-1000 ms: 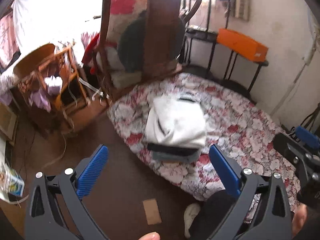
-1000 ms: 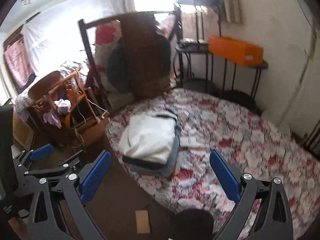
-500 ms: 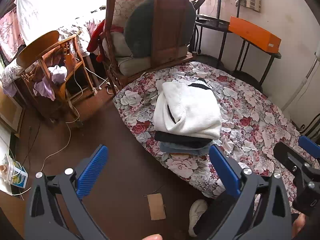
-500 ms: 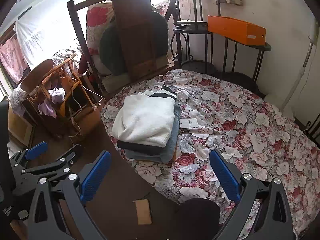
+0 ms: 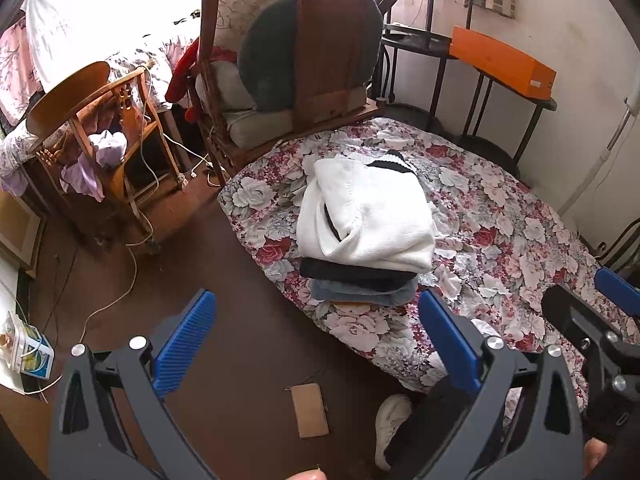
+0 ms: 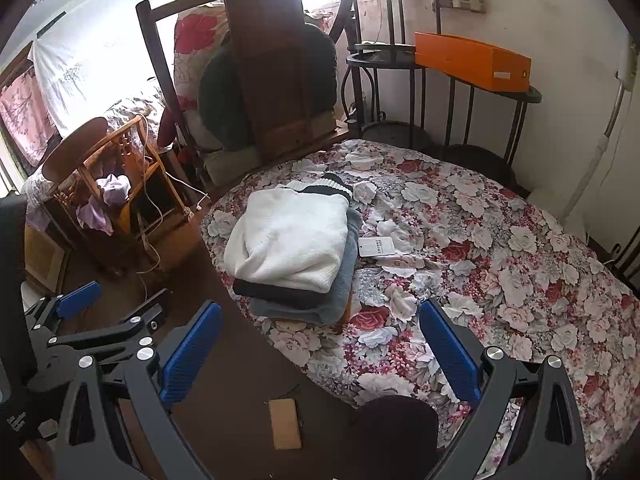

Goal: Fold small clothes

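A folded white sweater (image 5: 366,220) tops a stack with a black garment (image 5: 356,272) and a grey-blue one (image 5: 360,292) on the floral bedspread (image 5: 500,216). The same stack shows in the right wrist view, white sweater (image 6: 290,240) over the grey garment (image 6: 344,284). My left gripper (image 5: 316,340) is open and empty, held above the floor in front of the stack. My right gripper (image 6: 320,354) is open and empty, near the bed's front edge. The right gripper also shows at the left view's right edge (image 5: 600,320).
A white tag (image 6: 376,247) lies on the floral bedspread (image 6: 520,260) beside the stack. A wooden chair with cushions (image 5: 304,60) stands behind the bed, a wooden rack (image 5: 108,140) at left. An orange box (image 6: 472,62) sits on a black metal stand. A brown card (image 5: 309,410) lies on the floor.
Both views have pulled back and tilted down a little; the stack now sits lower and clearer in frame. Both grippers stay open and empty.
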`<state>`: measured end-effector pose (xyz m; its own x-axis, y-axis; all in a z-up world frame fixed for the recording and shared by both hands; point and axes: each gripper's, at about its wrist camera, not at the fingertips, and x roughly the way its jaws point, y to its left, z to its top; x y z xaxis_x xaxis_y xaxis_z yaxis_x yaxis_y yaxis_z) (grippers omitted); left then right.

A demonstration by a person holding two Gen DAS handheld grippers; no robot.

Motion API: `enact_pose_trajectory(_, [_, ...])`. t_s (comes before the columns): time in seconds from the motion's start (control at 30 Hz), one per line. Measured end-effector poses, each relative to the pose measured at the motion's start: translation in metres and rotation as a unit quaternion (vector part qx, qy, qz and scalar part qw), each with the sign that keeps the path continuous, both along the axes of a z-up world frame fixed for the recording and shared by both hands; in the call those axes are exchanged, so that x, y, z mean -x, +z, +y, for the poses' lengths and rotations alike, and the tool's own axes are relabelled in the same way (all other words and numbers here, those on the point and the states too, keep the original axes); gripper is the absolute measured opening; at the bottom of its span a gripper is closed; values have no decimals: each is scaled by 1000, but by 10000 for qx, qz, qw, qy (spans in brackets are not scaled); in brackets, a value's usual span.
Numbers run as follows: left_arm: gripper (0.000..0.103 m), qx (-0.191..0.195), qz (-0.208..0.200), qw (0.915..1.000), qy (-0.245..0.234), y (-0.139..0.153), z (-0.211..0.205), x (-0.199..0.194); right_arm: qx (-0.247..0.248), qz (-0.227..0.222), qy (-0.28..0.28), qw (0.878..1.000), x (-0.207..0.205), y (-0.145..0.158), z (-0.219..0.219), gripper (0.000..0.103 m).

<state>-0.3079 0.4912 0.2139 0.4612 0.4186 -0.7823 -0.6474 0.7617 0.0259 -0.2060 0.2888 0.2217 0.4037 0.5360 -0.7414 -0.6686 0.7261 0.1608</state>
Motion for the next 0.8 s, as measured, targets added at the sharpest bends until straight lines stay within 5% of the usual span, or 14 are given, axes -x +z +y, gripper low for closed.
enact_pose_trajectory(0.8, [98, -22, 35, 10000, -23, -1, -4, -1, -40, 86, -10, 10000, 5, -3, -1, 99])
